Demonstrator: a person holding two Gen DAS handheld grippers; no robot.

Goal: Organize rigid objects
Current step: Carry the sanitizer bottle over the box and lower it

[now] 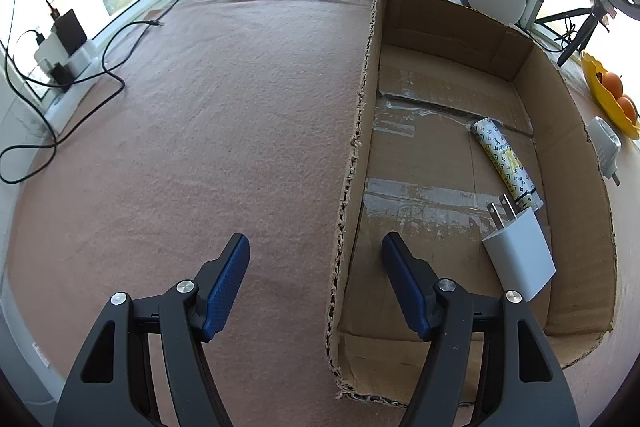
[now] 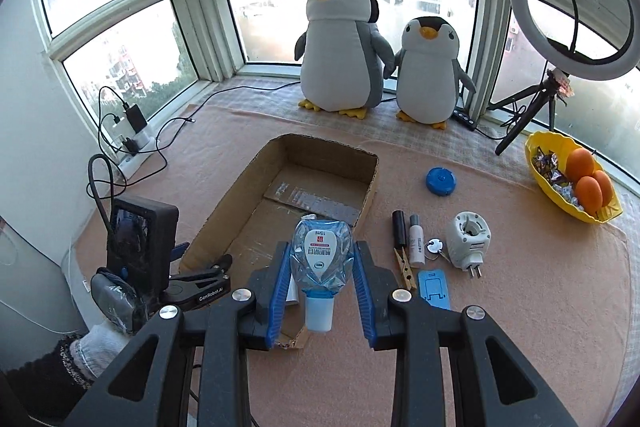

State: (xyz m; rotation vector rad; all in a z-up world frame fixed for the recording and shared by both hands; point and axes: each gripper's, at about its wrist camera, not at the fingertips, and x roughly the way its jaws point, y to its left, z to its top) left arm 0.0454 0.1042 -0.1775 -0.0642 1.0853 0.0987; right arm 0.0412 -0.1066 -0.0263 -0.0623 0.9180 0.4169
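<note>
My right gripper (image 2: 320, 279) squeezes a small clear bottle (image 2: 321, 255) with its white cap toward me, just over the near end of the cardboard box (image 2: 370, 187). My left gripper (image 1: 316, 283) is spread apart and holds nothing, over the box's left wall. Inside the box lie a white charger (image 1: 520, 255) and a patterned tube (image 1: 504, 159).

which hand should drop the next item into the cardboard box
Right. The right tool already grips the clear blue eye-drop bottle above the open brown cardboard box. The left tool holds nothing, straddling the box's near wall.
</note>
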